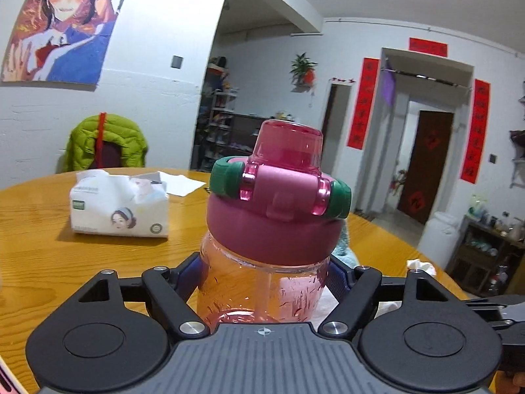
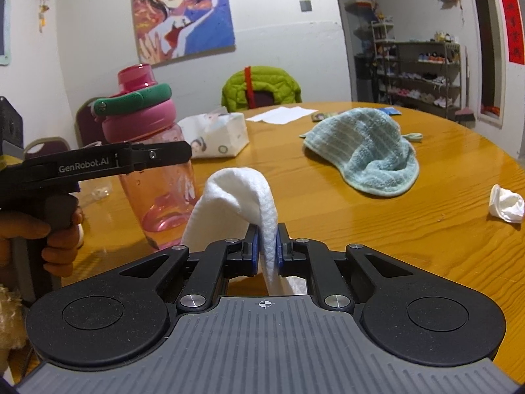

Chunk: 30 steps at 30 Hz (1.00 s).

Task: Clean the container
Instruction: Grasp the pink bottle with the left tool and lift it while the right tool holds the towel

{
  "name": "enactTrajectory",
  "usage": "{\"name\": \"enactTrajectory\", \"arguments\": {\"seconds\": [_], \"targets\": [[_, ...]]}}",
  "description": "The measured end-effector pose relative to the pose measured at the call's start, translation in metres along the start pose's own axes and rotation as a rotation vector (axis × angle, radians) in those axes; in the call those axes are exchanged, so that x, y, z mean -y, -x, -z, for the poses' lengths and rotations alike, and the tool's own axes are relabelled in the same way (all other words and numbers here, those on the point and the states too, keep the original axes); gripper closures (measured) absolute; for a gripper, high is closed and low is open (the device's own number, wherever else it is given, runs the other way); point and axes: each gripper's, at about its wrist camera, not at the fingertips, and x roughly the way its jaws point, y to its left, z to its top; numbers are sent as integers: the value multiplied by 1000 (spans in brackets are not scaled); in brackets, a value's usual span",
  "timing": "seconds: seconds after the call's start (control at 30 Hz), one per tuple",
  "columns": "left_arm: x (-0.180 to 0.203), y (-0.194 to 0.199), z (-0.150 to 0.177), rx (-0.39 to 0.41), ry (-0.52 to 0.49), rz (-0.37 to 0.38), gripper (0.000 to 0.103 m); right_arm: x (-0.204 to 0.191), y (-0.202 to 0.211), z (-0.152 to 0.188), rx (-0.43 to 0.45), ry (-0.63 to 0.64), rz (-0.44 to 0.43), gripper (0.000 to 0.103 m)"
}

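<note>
A clear pink water bottle point(image 1: 262, 282) with a pink lid and green carry loop stands upright on the round wooden table point(image 1: 49, 256). My left gripper point(image 1: 265, 275) is shut on its body just below the lid. In the right wrist view the same bottle point(image 2: 154, 170) stands at the left, with the left gripper point(image 2: 157, 156) clamped across it and a hand point(image 2: 55, 239) on the handle. My right gripper point(image 2: 268, 246) is shut on a folded white tissue point(image 2: 242, 197), which arches up and hangs just right of the bottle, apart from it.
A tissue pack point(image 1: 119, 210) and white paper point(image 1: 183, 182) lie further back on the table. A light blue towel point(image 2: 364, 154) sits at the middle right, a crumpled white tissue point(image 2: 507, 203) near the right edge. A chair with a green jacket point(image 2: 261, 88) stands behind the table.
</note>
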Motion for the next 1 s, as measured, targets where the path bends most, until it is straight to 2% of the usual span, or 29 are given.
{"name": "enactTrajectory", "arguments": {"seconds": [0.1, 0.2, 0.3, 0.43, 0.47, 0.53, 0.63, 0.67, 0.7, 0.73, 0.9, 0.97, 1.0], "targets": [[-12, 3, 3, 23, 53, 34, 28, -4, -4, -3, -4, -3, -21, 90], [-35, 3, 4, 51, 186, 65, 29, -13, -11, -6, -13, 12, -61, 90], [-52, 5, 4, 60, 292, 66, 29, -26, -29, -10, -77, 67, -73, 85], [-56, 11, 6, 92, 335, 40, 31, -46, -60, -19, -178, 146, -57, 81], [-57, 12, 6, 95, 353, 35, 31, -50, -67, -22, -194, 157, -61, 77], [-59, 15, 7, 101, 373, 25, 31, -57, -76, -26, -202, 173, -75, 73], [-60, 20, 7, 112, 382, -6, 31, -63, -86, -28, -172, 199, -33, 70], [-60, 21, 6, 112, 389, -4, 31, -63, -88, -28, -150, 207, -14, 74], [-61, 21, 6, 113, 394, -4, 31, -64, -90, -28, -139, 223, 8, 82], [-61, 22, 6, 114, 400, -4, 31, -66, -92, -28, -134, 243, 33, 97], [-64, 25, 7, 120, 419, -7, 31, -85, -100, -12, -196, 408, 89, 97], [-64, 25, 9, 123, 430, -10, 31, -94, -96, -5, -202, 433, 68, 97], [-66, 26, 9, 124, 442, -11, 31, -97, -92, -4, -207, 415, 27, 97]]}}
